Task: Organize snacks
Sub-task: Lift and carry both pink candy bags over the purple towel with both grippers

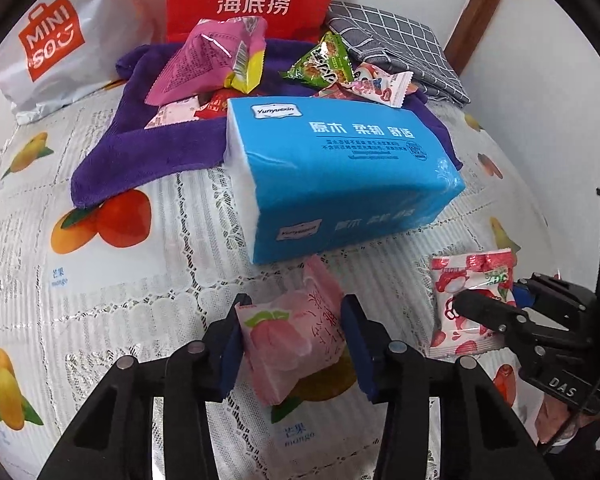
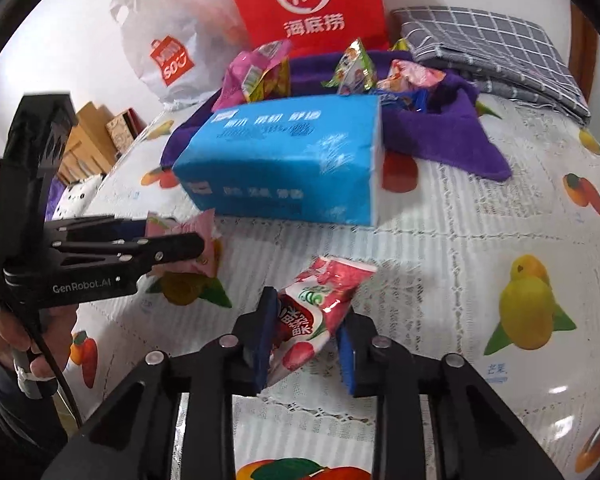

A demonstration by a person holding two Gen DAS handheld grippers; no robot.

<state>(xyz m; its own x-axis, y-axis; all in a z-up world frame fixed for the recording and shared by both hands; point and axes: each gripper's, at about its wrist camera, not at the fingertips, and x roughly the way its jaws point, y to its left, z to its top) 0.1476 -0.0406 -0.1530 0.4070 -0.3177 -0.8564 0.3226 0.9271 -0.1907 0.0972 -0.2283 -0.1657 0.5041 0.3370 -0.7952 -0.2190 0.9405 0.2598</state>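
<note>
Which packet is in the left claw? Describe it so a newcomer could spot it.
Start at the big blue tissue pack in the middle of the fruit-print tablecloth. Just in front of it, the left claw is shut on a pale pink packet with a peach picture. The packet beside it, a red-and-white lychee packet in the right claw, is far redder.

pale pink peach snack packet [image 1: 290,344] sits clamped between the left fingers [image 1: 230,344]. red lychee snack packet [image 2: 316,312], crumpled, is pinched between the right fingers [image 2: 266,340].
</note>
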